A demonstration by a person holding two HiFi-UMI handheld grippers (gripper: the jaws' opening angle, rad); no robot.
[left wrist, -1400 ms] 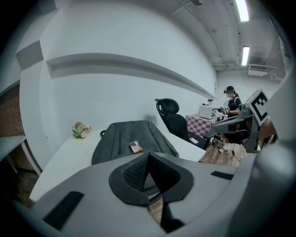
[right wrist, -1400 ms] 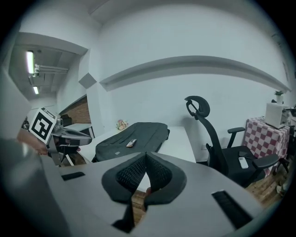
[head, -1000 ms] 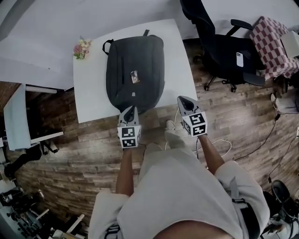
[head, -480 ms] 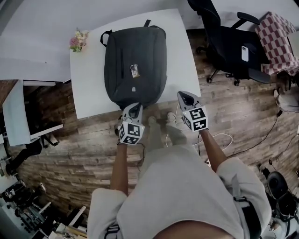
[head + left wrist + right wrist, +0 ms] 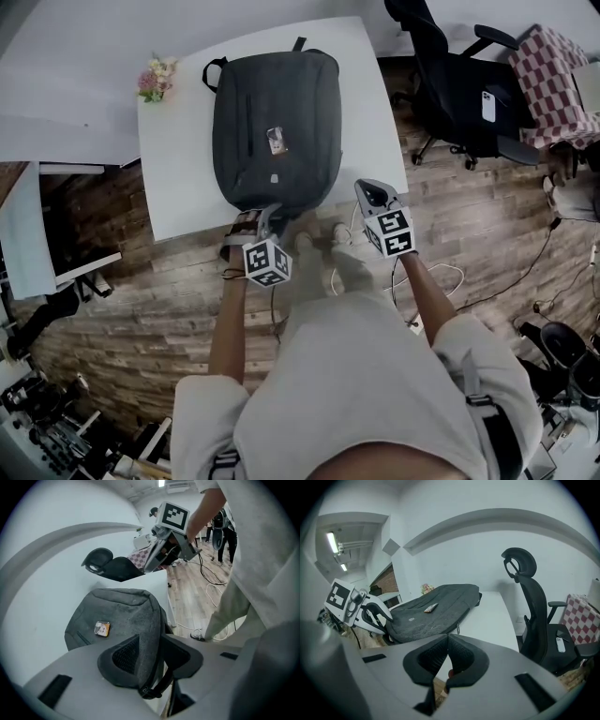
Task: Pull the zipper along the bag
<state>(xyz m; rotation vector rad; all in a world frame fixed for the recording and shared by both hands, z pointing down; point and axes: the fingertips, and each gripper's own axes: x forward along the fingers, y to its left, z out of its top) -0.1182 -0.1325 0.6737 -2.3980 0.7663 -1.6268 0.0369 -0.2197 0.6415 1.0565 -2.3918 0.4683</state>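
Observation:
A dark grey backpack (image 5: pixel 274 122) lies flat on the white table (image 5: pixel 178 187), with a small orange tag (image 5: pixel 277 141) on its top face. My left gripper (image 5: pixel 255 221) is at the bag's near edge. Its jaws are opening, and the bag's bottom corner (image 5: pixel 147 634) and a black strap loop (image 5: pixel 152 691) lie between them. My right gripper (image 5: pixel 372 191) hovers shut and empty over the table's near right corner, apart from the bag. In the right gripper view a small metal zipper pull (image 5: pixel 458 629) hangs at the bag's side edge.
A small bunch of flowers (image 5: pixel 156 81) sits at the table's far left corner. A black office chair (image 5: pixel 459 84) carrying a phone (image 5: pixel 487 106) stands to the right, beside a checked cloth (image 5: pixel 553 70). Cables (image 5: pixel 450 281) trail over the wooden floor.
The left gripper's jaws, shut before, now stand apart around the bag's near corner, and that gripper has shifted slightly left. The right gripper has hardly moved.

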